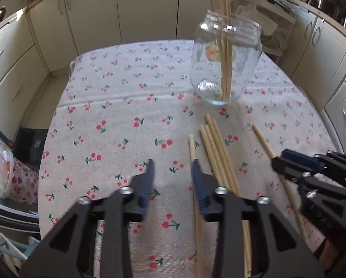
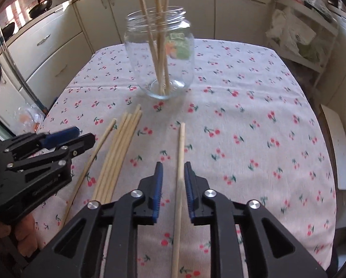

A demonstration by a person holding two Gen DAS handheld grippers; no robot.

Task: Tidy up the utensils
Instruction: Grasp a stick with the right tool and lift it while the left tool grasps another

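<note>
The step in hand is gathering loose wooden sticks from the cherry-print bench (image 1: 117, 106) into the glass jar (image 2: 160, 58), which stands upright further back with several sticks already in it. The right gripper (image 2: 173, 178) straddles a single stick (image 2: 181, 143), its fingers narrowly parted with the stick between them but not yet pressed. The left gripper (image 1: 171, 176) has its fingers partly open on nothing, beside the bundle of sticks (image 1: 215, 148). Next, I judge, the right fingers must close and lift.
</note>
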